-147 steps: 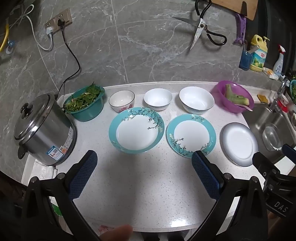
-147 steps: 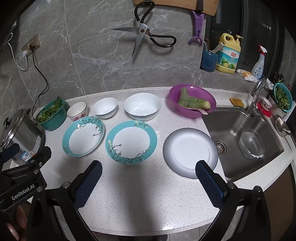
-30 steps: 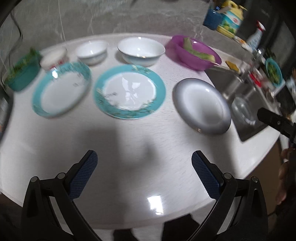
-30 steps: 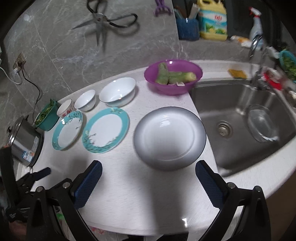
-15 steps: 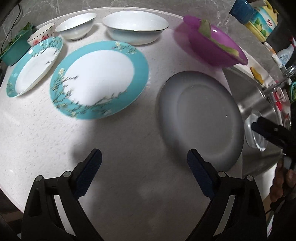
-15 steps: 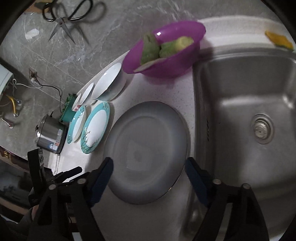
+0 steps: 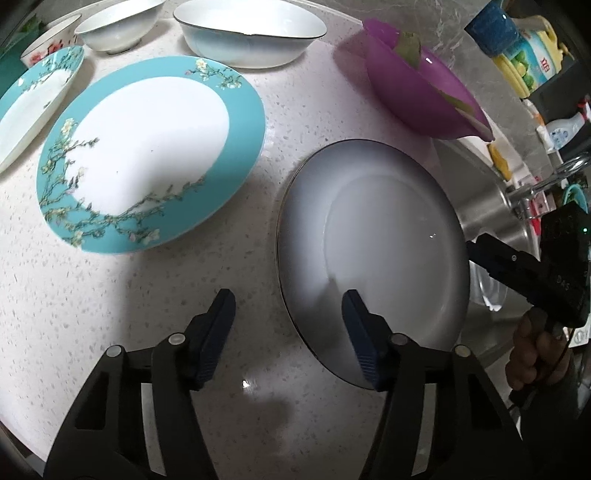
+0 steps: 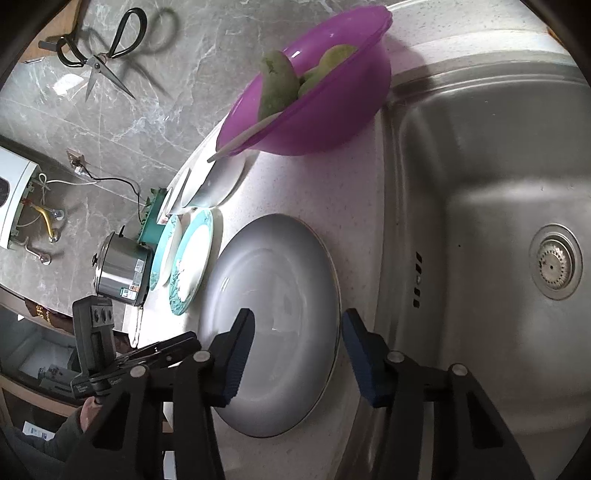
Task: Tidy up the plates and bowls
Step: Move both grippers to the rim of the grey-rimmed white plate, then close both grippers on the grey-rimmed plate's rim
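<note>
Speckled white counter [image 7: 110, 295] with a steel sink [image 8: 498, 184] let into it; landmark is the grey plate [image 7: 369, 236], which lies flat on the counter right at the sink's edge. Left gripper [image 7: 288, 332] is spread, one finger over bare counter just outside the grey plate's near rim, the other over the plate; can't tell if either touches. Right gripper [image 8: 297, 350] is also spread, straddling the sink-side rim of the grey plate, one finger above the plate's well, the other over the strip between plate and sink. Nothing pinched yet on either side. Teal floral plate [image 7: 147, 155] sits just beside the grey plate on the side away from the sink, a second teal plate [image 7: 33, 103] beyond it, and white bowls [image 7: 251, 33] lie behind those. Purple bowl [image 7: 424, 96] with green veg is near the grey plate's far rim. Risks, my read: the plate is thin-rimmed and glossy, so a shallow pinch may slip; any push toward the sink could tip it over the edge. Two grippers closing on opposite rims at uneven timing could skate it into the teal floral plate. Open room: bare counter on the near side of the grey plate, narrow gap to the teal one, almost none on the sink side.
</note>
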`<state>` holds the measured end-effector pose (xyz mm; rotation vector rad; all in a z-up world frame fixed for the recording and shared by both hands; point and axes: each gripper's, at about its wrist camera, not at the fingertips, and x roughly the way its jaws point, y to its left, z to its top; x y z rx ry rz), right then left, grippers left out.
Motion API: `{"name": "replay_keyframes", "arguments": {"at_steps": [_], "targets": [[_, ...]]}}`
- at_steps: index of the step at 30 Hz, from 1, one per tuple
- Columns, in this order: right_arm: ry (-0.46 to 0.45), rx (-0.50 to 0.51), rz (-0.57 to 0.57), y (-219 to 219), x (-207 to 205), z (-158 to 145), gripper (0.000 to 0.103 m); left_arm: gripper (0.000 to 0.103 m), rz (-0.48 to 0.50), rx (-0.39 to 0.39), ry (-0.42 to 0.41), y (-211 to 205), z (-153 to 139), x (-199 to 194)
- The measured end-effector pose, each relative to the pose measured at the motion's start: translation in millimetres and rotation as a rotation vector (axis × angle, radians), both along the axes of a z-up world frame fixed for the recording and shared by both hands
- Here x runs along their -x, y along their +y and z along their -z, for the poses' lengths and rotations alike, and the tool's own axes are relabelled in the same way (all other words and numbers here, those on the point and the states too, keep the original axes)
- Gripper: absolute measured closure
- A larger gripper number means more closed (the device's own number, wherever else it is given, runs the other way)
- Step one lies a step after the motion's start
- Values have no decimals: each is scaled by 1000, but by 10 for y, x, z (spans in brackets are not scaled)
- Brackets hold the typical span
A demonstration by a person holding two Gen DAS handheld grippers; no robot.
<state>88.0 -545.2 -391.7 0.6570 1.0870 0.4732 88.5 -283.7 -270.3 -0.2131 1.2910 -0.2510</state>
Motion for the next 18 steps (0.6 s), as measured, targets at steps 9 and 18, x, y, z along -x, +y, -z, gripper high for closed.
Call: {"name": "replay_keyframes", "arguments": {"at_steps": [9,18], "targets": [[15,-23,-46,7,-107,95,60,55,19,18,-2,-172,43,-268],[26,-13,-89,6,-125,86,61,70,56,39,19,-208,25,-391]]}}
